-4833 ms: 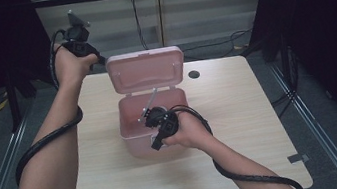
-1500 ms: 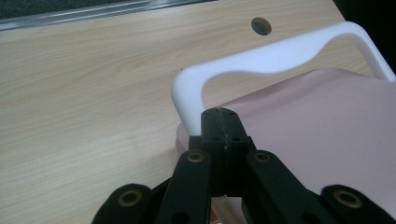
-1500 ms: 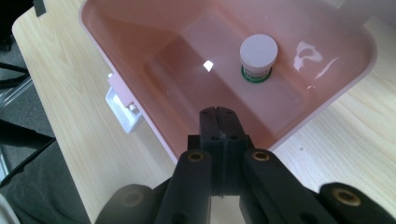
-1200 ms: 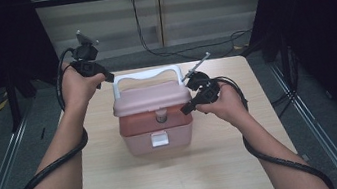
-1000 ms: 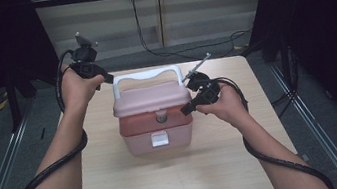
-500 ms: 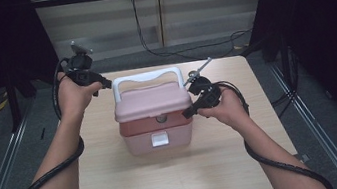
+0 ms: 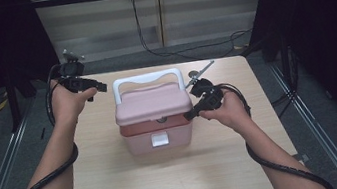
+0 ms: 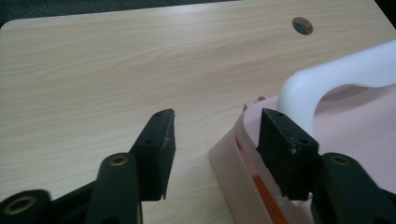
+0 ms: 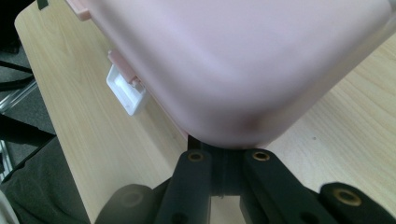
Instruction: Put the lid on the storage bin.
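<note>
Left gripper (image 8: 212,147) jaws have just been opening beside the white handle (image 8: 336,77); closed right gripper (image 7: 194,112) steadies the pink box (image 7: 154,114) lid (image 9: 243,60).

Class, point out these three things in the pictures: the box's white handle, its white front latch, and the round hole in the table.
white handle (image 7: 146,78), high view, on its top bar.
white front latch (image 7: 159,139), high view, on its middle.
round hole (image 8: 302,25), left gripper view, on its centre.

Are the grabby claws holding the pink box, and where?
The right gripper is shut under the right edge of the pink box's lid. The left gripper holds nothing; its jaws have just been opening beside the white handle.
</note>
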`<state>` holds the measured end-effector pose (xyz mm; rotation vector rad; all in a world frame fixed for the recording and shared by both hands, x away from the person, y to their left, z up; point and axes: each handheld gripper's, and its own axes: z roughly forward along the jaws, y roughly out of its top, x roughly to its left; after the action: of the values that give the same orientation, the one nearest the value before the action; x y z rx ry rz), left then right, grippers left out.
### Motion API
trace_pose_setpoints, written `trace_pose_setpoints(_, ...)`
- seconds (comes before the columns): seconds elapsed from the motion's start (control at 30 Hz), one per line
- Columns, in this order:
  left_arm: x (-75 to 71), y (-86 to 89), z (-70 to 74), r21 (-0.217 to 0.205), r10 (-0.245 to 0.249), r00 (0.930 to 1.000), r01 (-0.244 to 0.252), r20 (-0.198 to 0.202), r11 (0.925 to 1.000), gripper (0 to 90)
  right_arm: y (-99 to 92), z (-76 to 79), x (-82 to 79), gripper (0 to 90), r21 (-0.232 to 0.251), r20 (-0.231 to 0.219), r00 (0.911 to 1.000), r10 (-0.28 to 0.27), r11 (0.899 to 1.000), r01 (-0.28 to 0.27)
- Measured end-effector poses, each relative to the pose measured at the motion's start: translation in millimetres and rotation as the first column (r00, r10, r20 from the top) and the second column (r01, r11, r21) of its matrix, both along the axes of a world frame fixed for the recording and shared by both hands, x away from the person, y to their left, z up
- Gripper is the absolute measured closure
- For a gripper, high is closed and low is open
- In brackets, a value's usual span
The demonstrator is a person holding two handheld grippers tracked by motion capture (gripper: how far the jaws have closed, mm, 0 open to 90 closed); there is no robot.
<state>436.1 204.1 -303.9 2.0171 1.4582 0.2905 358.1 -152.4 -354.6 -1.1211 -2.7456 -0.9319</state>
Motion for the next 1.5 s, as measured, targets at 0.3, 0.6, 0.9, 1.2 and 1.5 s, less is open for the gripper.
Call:
trace_pose_setpoints(0.3,-3.8,10.4,-16.4,-0.018,0.007,0.9999,-0.007,0.008,0.9998,34.6,1.7,-2.6,-3.5,90.0,-0.006,-0.003,1.0,0.009,1.0,-0.009)
trace_pose_setpoints(0.6,-8.1,20.5,-37.9,-0.033,0.016,0.9998,-0.017,-0.007,0.9993,31.5,2.1,-3.5,-6.7,90.0,-0.01,0.001,0.9998,0.022,1.0,-0.022)
trace_pose_setpoints(0.9,-14.2,28.7,-53.6,-0.041,0.03,0.9994,-0.03,-0.017,0.9987,31.1,2.5,-4.4,-10.2,87.9,-0.012,0.005,0.9997,0.025,1.0,-0.025)
trace_pose_setpoints(1.2,-19.6,34.7,-68.3,-0.042,0.033,0.9991,-0.034,-0.029,0.9985,30.3,-0.1,-5.2,-14.5,83.9,-0.019,0.012,0.9997,0.022,1.0,-0.022)
trace_pose_setpoints(1.5,-24.6,37.9,-79.8,-0.047,0.039,0.9987,-0.04,-0.032,0.9981,29.8,-4.2,-8.9,-18.1,80.1,-0.026,0.021,0.9997,0.01,1.0,-0.01)
